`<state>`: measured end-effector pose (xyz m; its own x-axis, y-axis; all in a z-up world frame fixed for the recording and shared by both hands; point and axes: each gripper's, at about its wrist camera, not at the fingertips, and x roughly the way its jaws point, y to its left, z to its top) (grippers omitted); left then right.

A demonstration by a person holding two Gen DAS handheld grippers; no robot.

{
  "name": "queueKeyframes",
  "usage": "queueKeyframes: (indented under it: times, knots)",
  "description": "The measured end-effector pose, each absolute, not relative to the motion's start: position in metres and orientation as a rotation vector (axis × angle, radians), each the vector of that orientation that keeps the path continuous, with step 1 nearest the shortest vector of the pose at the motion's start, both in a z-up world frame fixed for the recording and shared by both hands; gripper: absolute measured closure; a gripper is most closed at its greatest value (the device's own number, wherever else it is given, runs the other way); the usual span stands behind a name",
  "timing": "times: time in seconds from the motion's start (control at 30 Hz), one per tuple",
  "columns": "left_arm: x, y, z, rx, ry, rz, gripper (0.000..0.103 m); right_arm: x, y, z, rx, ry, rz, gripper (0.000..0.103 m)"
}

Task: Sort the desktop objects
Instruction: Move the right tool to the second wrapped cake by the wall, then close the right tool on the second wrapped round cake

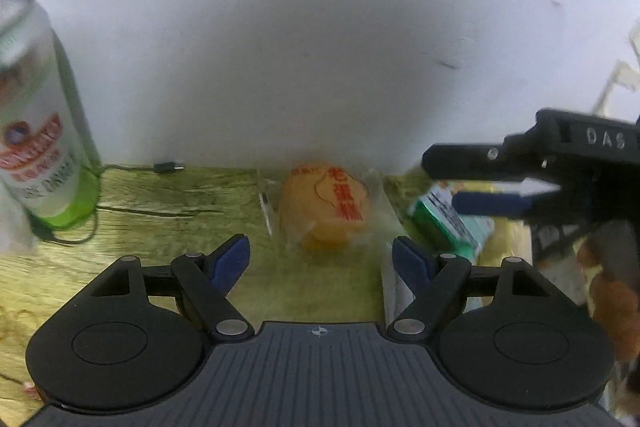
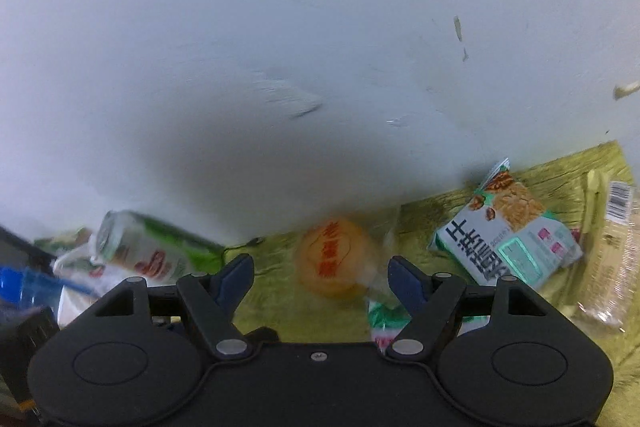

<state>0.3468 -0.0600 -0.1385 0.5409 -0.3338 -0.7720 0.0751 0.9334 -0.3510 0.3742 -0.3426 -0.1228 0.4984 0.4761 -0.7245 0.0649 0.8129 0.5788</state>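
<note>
A round yellow cake in clear wrap with red print [image 1: 325,211] [image 2: 334,263] lies on the yellow-green wood desk [image 1: 168,203] close to the white wall. My left gripper [image 1: 320,255] hangs open just short of the cake, with nothing between its blue pads. My right gripper [image 2: 322,267] is open too and frames the cake from above without touching it. It also reaches in from the right [image 1: 443,181] in the left wrist view, over a green-and-white snack packet [image 1: 452,223] [image 2: 508,239]. A white-and-green drink can [image 1: 36,131] [image 2: 152,247] stands to the left.
A black cable with a plug [image 1: 168,167] runs along the wall behind the can. A clear packet with a barcode [image 2: 612,247] lies at the far right. A blue-capped bottle [image 2: 24,283] and white wrappers sit at the left. The wall [image 2: 320,67] closes off the far side.
</note>
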Motion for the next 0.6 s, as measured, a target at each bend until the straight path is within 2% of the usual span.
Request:
queueKeyframes:
  times: [0.6]
  knots:
    - [0.39, -0.076, -0.191, -0.356, 1.007, -0.264, 0.024, 0.427, -0.319, -0.195, 0.598, 1.173, 0.211, 0.032]
